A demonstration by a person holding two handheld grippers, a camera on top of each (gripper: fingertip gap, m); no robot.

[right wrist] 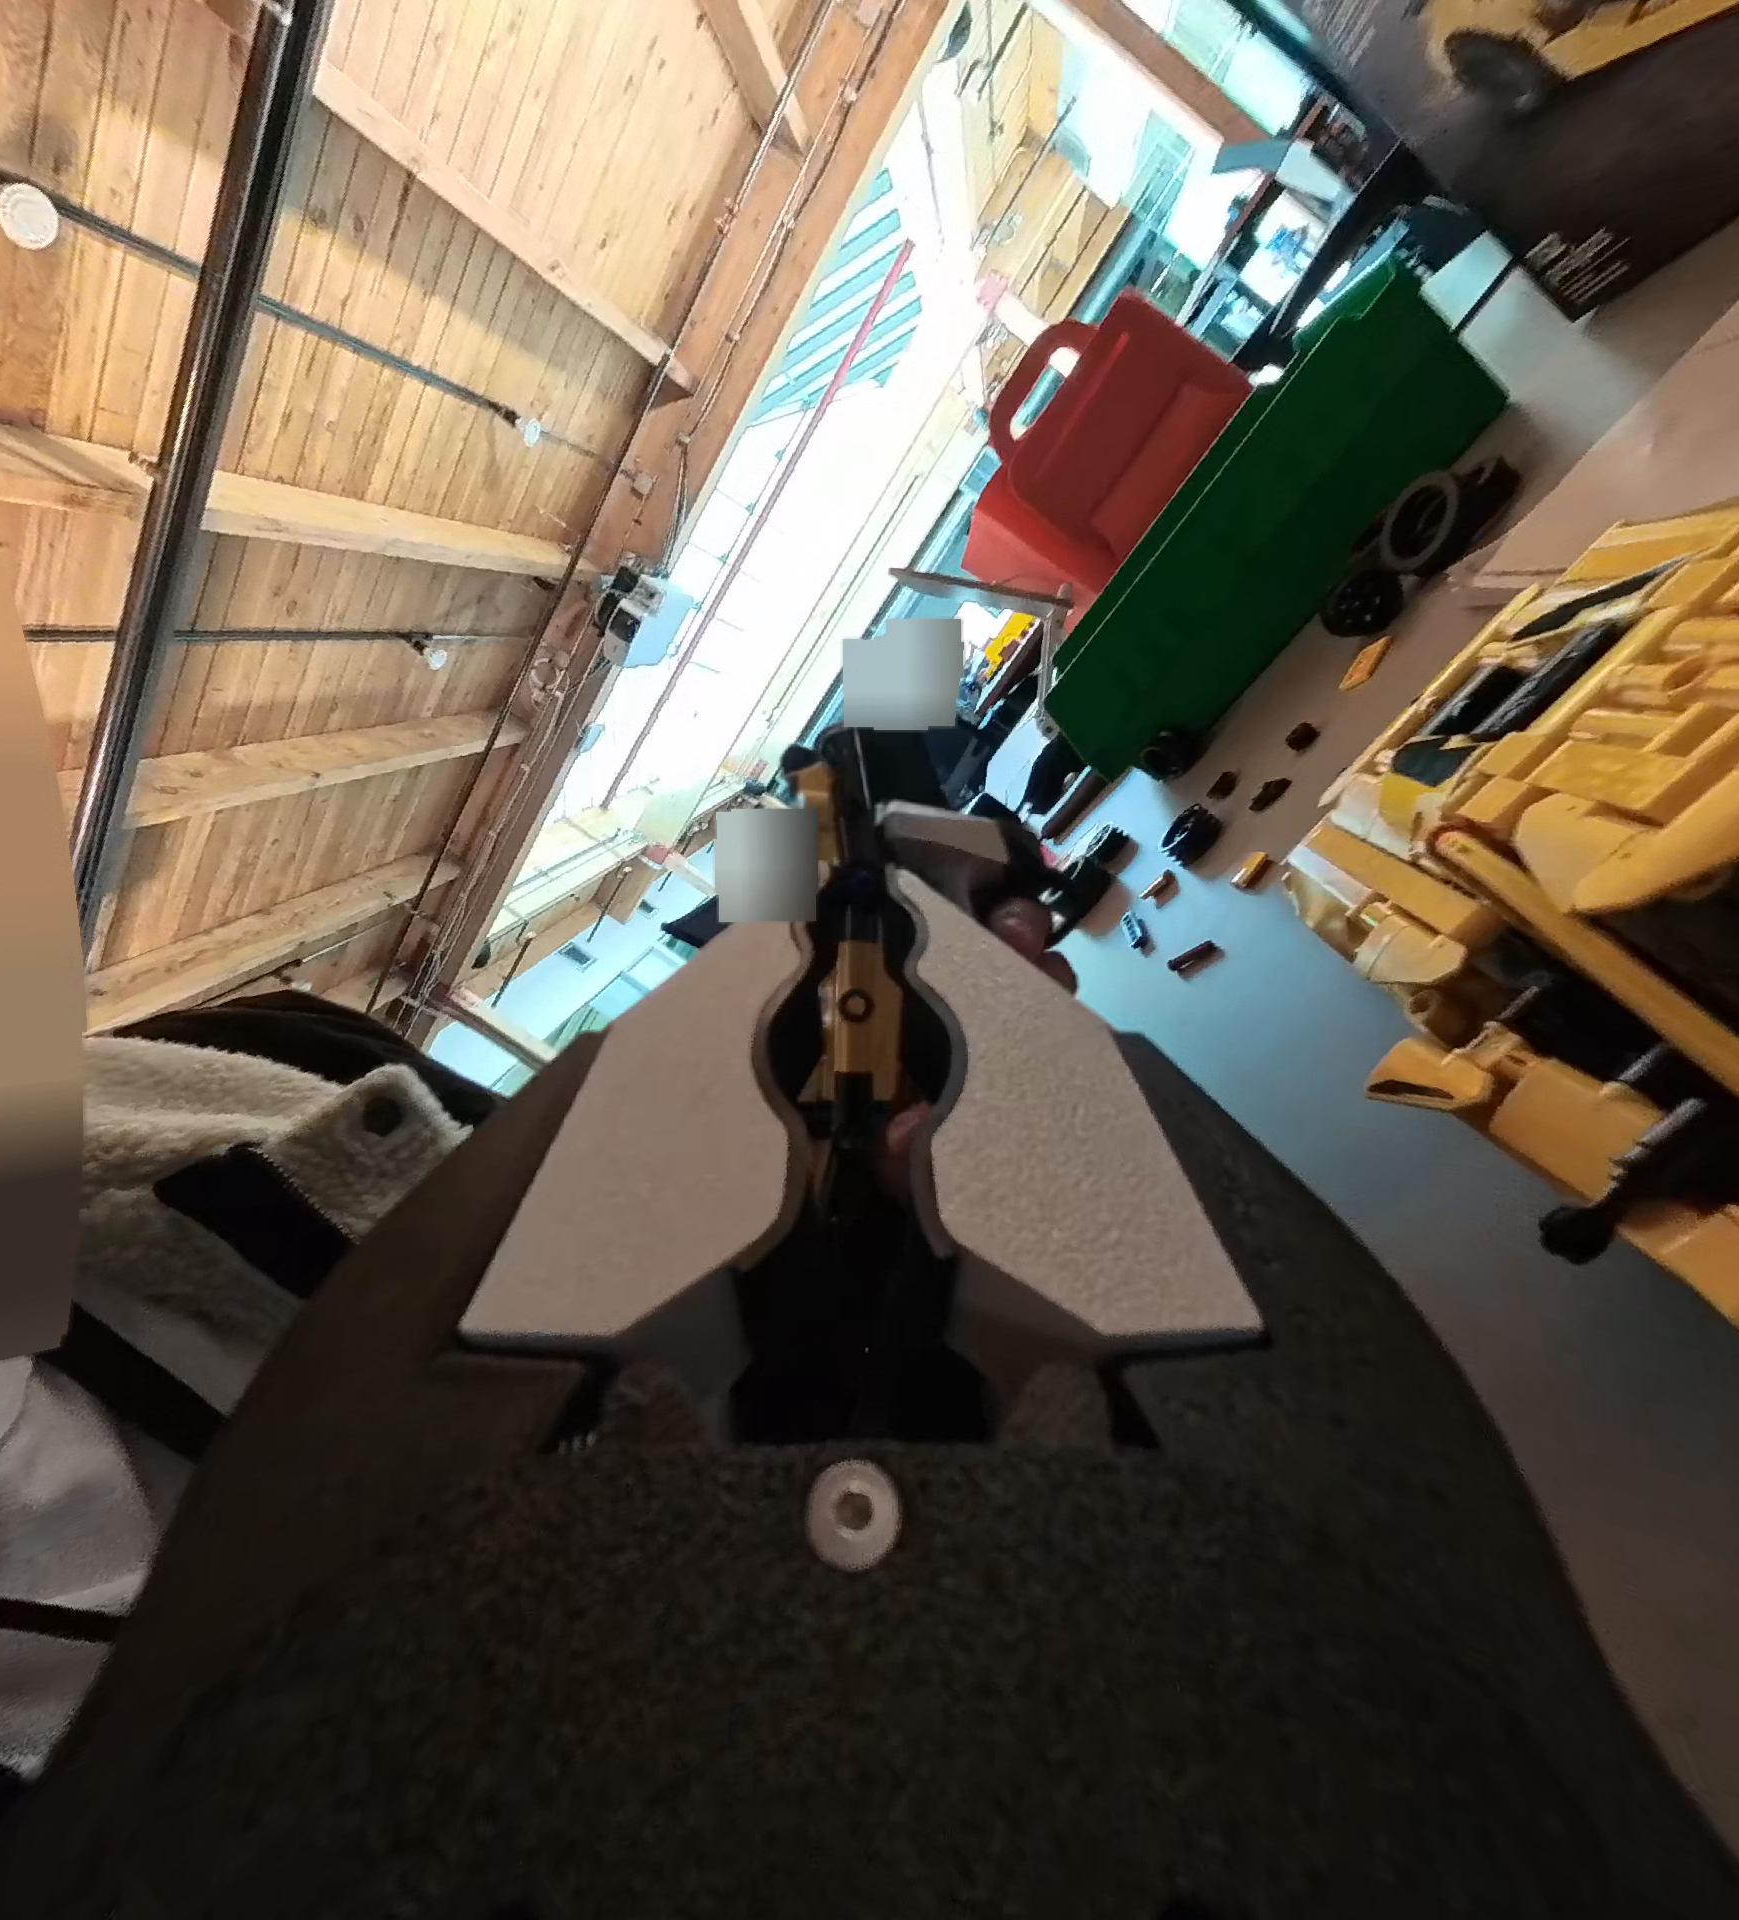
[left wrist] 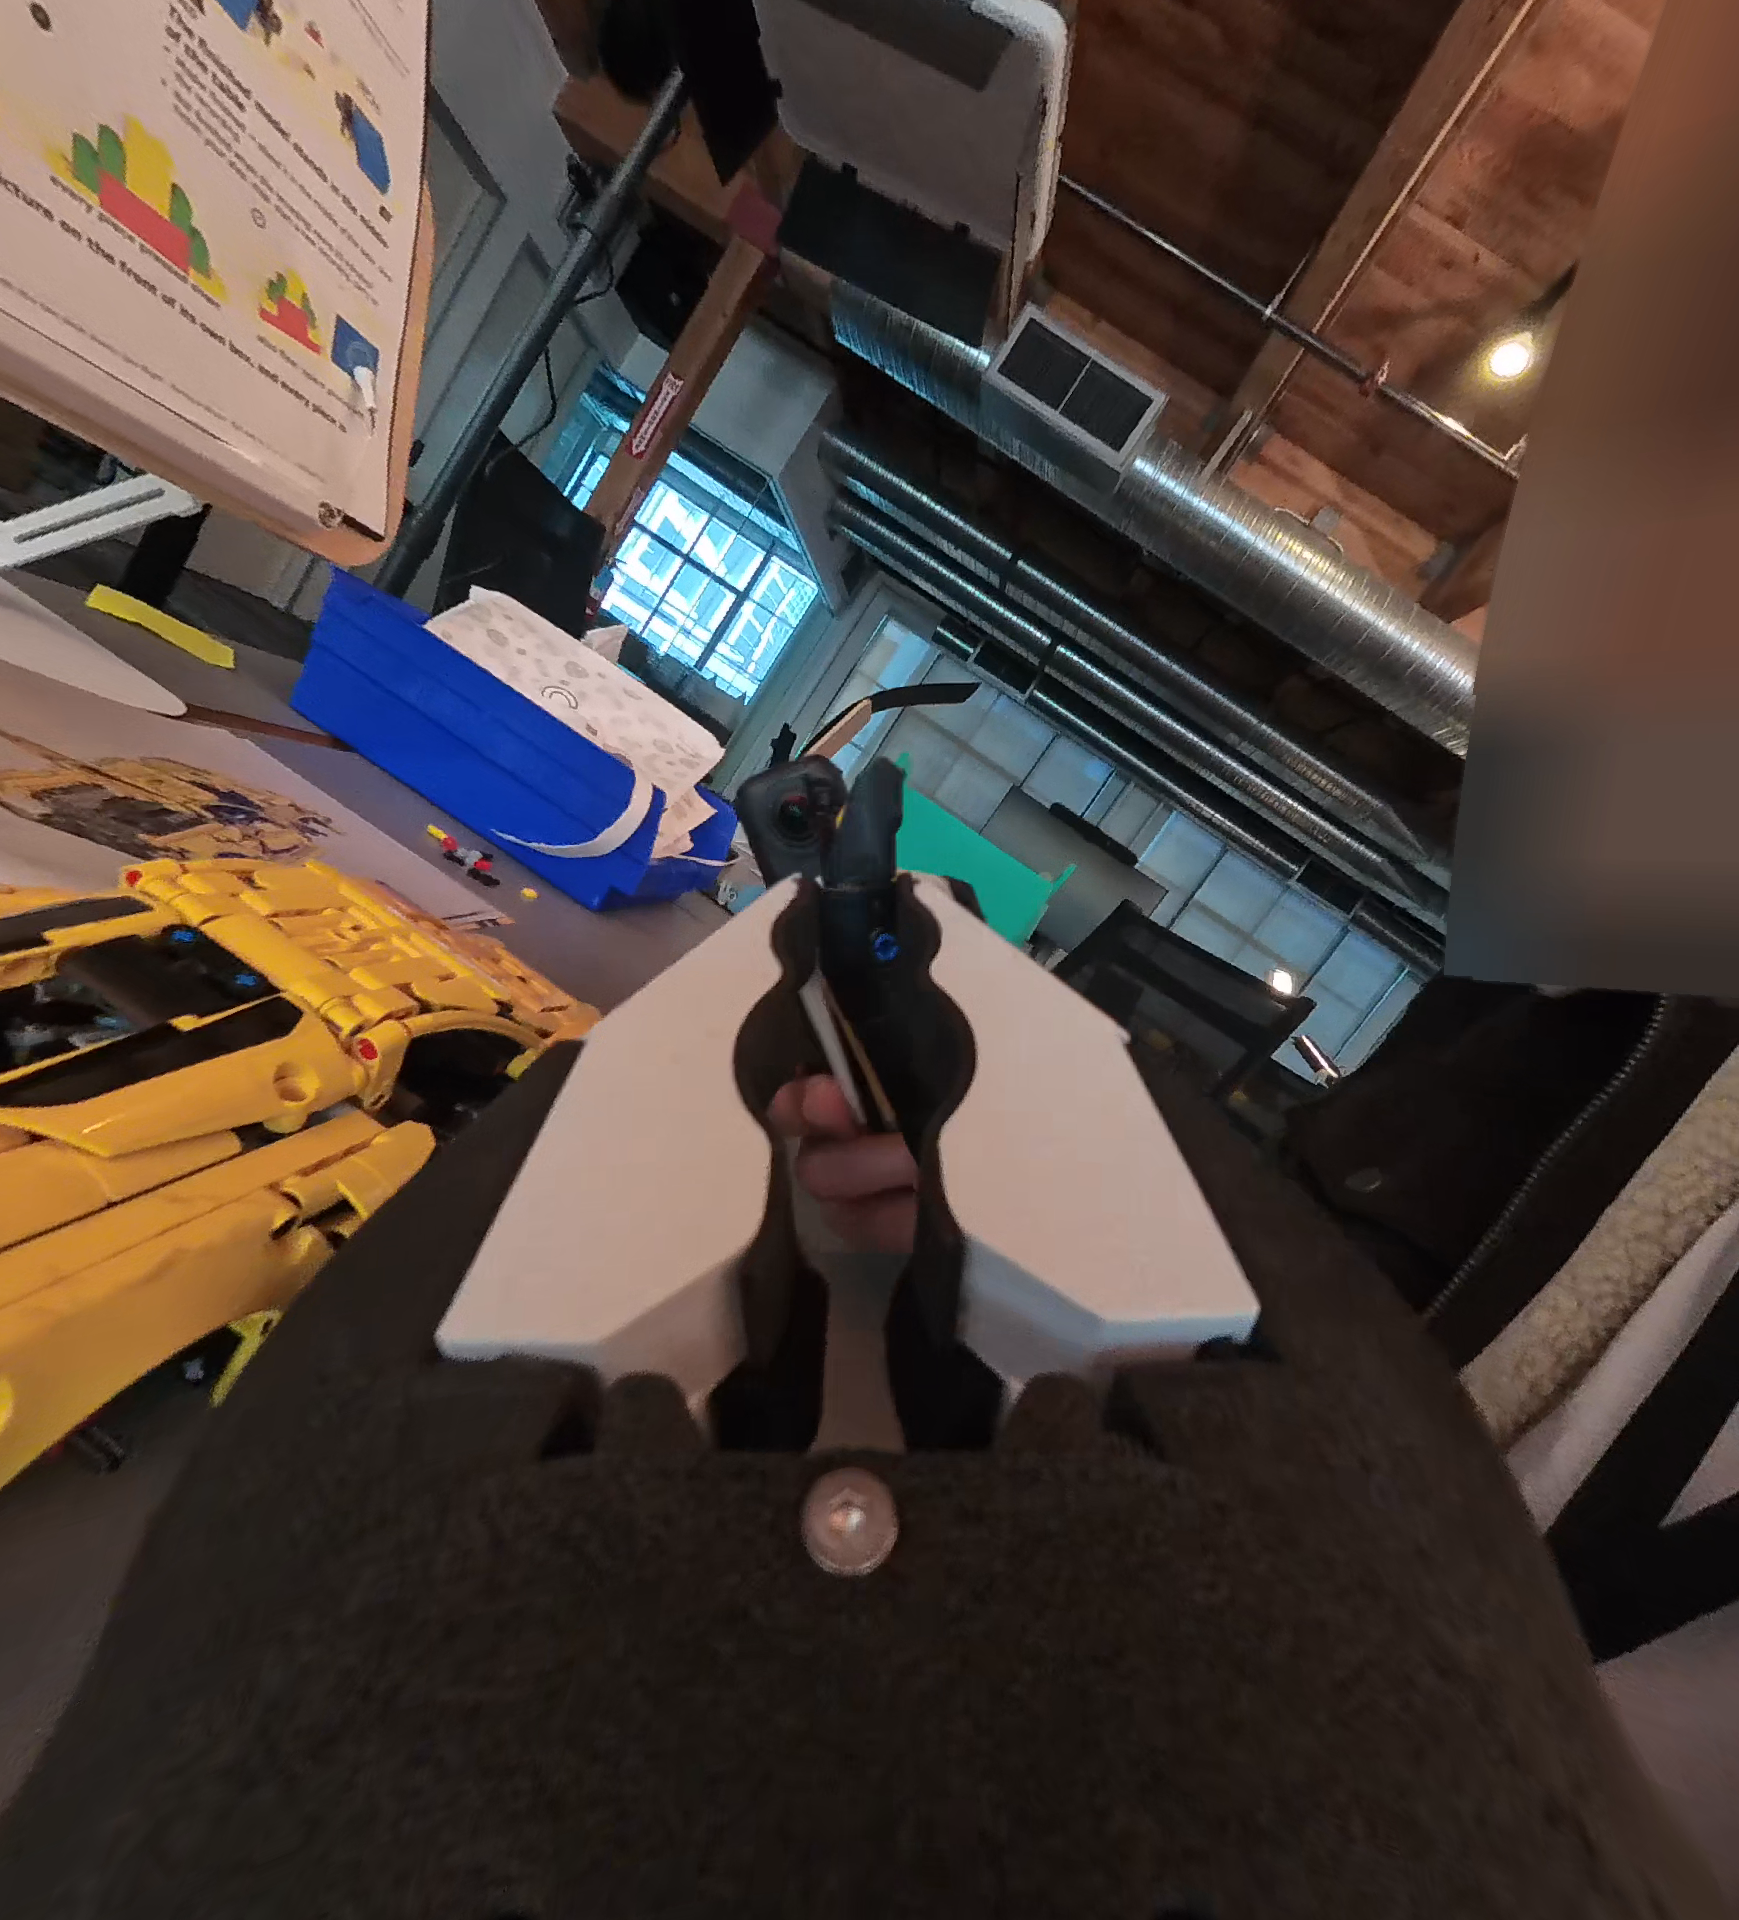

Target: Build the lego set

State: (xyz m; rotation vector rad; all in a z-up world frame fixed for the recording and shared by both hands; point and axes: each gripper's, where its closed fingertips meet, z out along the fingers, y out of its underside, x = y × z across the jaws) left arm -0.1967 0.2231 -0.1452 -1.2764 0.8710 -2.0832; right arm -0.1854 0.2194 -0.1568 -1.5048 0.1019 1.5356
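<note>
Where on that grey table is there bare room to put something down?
A bare grey strip lies beside the big yellow brick-built car. It is crowded nearer the green plastic bin, where small dark loose pieces are scattered.

Yellow lego car cut off at left edge; small loose pieces by blue bin too tiny to identify

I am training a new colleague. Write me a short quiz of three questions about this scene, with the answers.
1. True or false: the left tongs are open and empty.
2. Which bin stands next to the red bin? A blue, B green, C white.
3. Fill in: the lego piece in the right tongs is yellow and ____.
Key: 1 false, they are shut on a black part; 2 B, the green bin; 3 black.
</note>
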